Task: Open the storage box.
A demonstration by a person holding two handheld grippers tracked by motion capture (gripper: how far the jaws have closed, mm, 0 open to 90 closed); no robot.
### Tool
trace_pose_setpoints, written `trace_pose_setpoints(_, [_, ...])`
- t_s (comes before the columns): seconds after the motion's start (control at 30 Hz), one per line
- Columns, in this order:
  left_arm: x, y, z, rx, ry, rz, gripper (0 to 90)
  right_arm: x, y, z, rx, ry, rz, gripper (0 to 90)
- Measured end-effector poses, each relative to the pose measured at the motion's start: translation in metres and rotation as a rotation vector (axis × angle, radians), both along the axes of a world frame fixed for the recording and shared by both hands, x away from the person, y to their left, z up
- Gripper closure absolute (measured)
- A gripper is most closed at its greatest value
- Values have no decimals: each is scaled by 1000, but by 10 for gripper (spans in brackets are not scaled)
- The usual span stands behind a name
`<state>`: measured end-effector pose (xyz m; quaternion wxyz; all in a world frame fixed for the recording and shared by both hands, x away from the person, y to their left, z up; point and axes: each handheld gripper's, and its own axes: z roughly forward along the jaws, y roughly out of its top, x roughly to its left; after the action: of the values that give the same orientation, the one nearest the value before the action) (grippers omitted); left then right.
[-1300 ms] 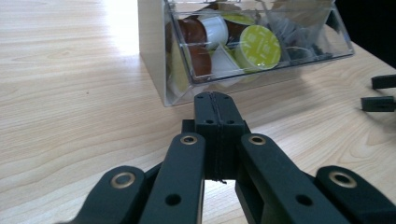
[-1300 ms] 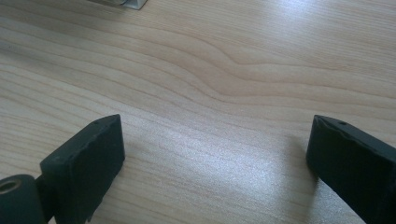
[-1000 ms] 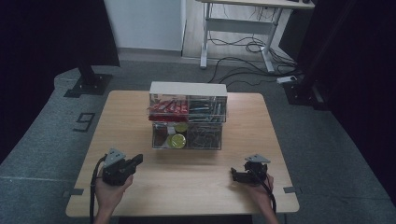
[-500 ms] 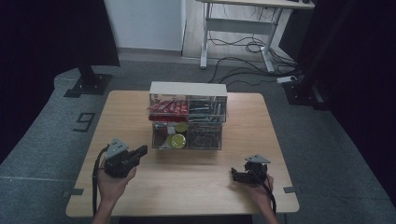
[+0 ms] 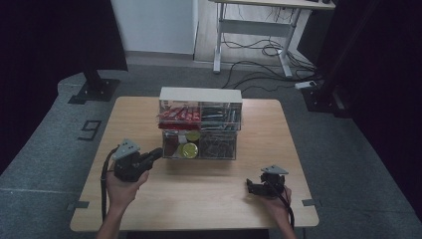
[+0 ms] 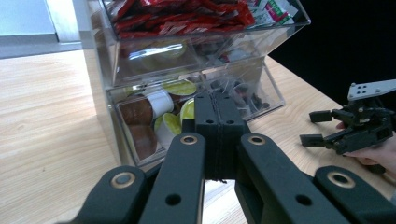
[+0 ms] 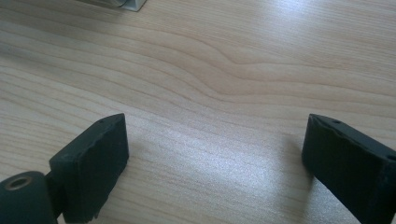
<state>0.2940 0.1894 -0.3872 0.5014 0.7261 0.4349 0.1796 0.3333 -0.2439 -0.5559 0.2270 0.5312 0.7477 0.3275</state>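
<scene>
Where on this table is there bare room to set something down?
Bare wood lies between the left gripper and right gripper, in front of the clear drawer organizer; narrower strips run along the table either side of it. Crowded only at the organizer.

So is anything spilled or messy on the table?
No, nothing stands out. The clear drawer box sits upright on the wooden table, with red packets and coffee pods all inside. Nothing lies loose on the wood.

Clear drawer box (image 6: 140,65) top cut by the left gripper view's upper edge, its lower drawer partly hidden behind the closed left gripper (image 6: 218,122), contents of the box's right compartments (image 5: 219,145) too small to tell
</scene>
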Motion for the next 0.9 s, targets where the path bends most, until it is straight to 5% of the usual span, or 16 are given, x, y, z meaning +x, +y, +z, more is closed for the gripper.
trace_pose_setpoints(0.9, [35,-18,19,35,3,-11,900,0,0,0,2,-1,-2,80])
